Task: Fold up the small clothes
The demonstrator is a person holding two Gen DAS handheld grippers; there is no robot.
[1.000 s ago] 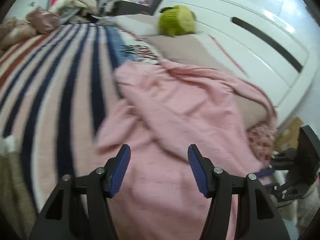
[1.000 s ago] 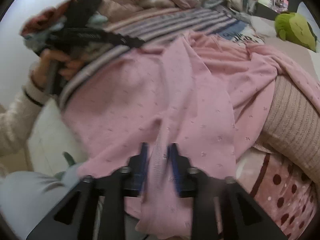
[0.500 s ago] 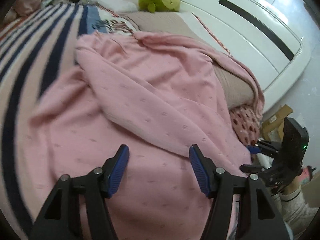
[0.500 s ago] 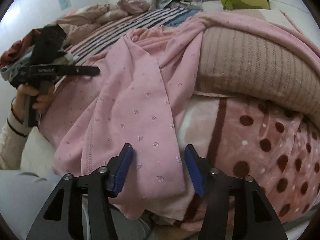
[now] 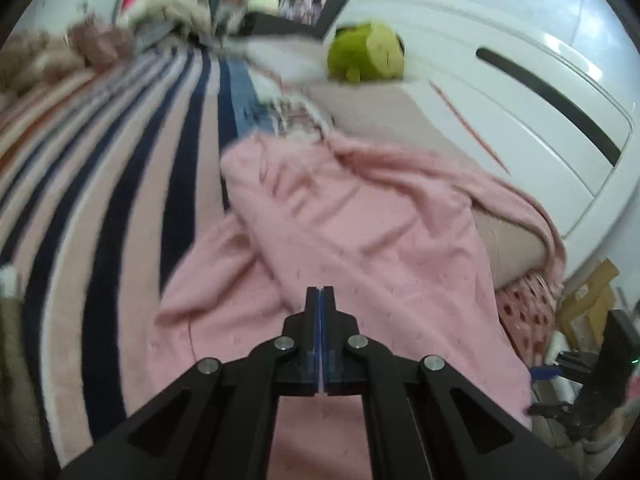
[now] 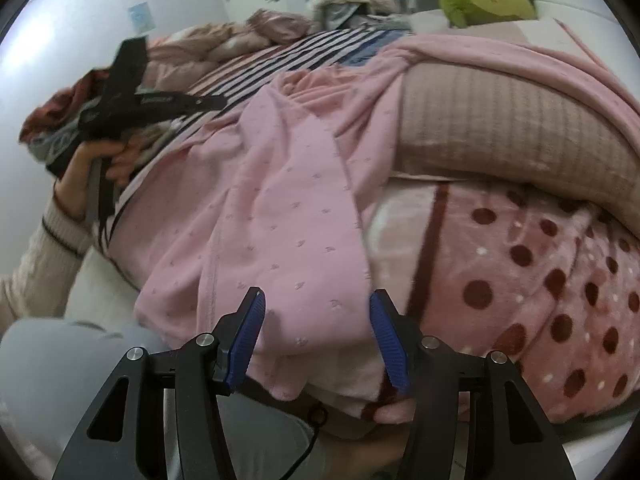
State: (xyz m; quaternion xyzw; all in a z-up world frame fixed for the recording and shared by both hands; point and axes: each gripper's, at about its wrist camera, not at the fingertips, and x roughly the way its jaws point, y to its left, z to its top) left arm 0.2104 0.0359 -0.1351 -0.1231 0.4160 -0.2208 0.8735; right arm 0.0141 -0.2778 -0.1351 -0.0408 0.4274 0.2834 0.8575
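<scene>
Two grippers over pink garment, left gripper jaws just pressed together on nothing, right gripper jaws spread, no legible writing.

The left gripper is sitting at the bottom centre of its own view, its jaws having just snapped together so the blue pads are meeting with nothing visibly between them. In the right wrist view it is appearing at the upper left, gripped by a hand in a cream sleeve. The right gripper is pointing downward at the bottom centre, its jaws having just been opening and now standing apart.
</scene>
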